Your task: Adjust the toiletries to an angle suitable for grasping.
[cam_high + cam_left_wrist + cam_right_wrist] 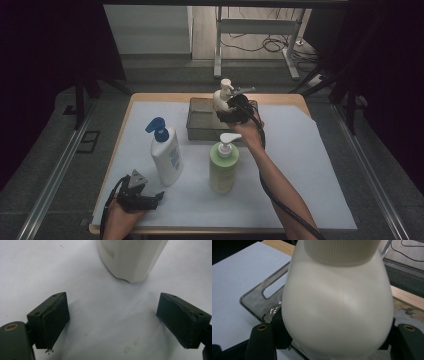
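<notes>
A cream pump bottle (221,97) (337,310) stands upright over the far side of a clear grey tray (200,131) (254,298). My right gripper (232,111) (334,340) is shut on the bottle's round belly, one jaw pressed against each side. A white bottle with a blue pump (166,155) stands left of centre, and a green bottle with a white pump (223,167) stands in the middle. My left gripper (157,198) (113,320) rests low near the front left corner. It is open with nothing between its jaws, and the white bottle's base (130,257) is just ahead of it.
A white sheet (310,165) covers most of the wooden table (165,96). The right forearm reaches diagonally from the front right, passing close beside the green bottle. Beyond the table are a metal stand (218,45) and floor cables (270,45).
</notes>
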